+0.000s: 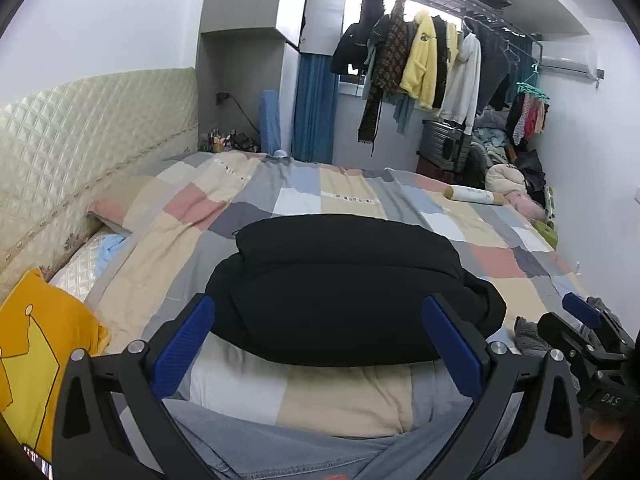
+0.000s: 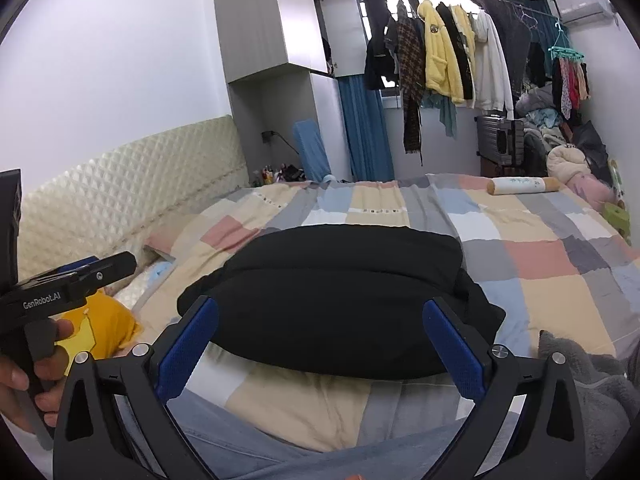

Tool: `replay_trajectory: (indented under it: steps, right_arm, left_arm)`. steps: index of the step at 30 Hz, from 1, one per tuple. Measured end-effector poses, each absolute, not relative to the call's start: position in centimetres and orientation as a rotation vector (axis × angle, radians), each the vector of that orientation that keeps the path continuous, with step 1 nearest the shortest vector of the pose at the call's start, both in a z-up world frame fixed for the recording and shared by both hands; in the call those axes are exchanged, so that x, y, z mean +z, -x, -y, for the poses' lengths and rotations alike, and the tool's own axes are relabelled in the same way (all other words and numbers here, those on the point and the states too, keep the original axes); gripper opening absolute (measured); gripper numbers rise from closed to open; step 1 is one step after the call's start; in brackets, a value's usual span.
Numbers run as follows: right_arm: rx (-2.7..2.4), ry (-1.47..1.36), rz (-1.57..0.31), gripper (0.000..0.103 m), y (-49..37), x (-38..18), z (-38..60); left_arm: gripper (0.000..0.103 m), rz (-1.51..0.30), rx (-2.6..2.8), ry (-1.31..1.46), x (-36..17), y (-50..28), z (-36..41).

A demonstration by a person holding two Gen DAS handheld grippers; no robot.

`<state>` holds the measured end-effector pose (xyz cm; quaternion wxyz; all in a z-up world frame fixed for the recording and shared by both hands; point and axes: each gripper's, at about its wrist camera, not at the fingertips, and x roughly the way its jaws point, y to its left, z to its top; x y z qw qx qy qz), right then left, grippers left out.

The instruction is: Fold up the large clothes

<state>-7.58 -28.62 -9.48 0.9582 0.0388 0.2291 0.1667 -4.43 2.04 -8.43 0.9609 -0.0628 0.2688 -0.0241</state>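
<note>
A black garment (image 1: 344, 288) lies folded into a thick rectangular bundle on the patchwork bed cover (image 1: 352, 192); it shows too in the right wrist view (image 2: 344, 296). My left gripper (image 1: 318, 312) hangs open just short of its near edge, with nothing between the blue pads. My right gripper (image 2: 320, 316) is open too, held back from the same edge. The right gripper's body (image 1: 588, 336) shows at the right edge of the left wrist view. In the right wrist view a hand (image 2: 24, 364) holds the left gripper's handle (image 2: 60, 284) at the left.
A yellow garment (image 1: 36, 348) lies at the near left beside the quilted headboard (image 1: 92, 136). A grey fleece item (image 2: 592, 392) lies at the near right. A rolled cylinder (image 2: 520, 185) rests on the far side of the bed. Hanging clothes (image 2: 444, 52), a suitcase (image 2: 500, 140) and piled clothing fill the back.
</note>
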Motion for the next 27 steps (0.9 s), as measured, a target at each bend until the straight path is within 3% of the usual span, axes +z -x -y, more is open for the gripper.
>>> replay_trajectory:
  steps: [27]
  right_arm:
    - [0.293,-0.089,-0.465,0.103,7.34,-9.61,29.10]
  left_arm:
    - [0.103,-0.575,-0.041,0.128,-9.45,4.25,-2.08]
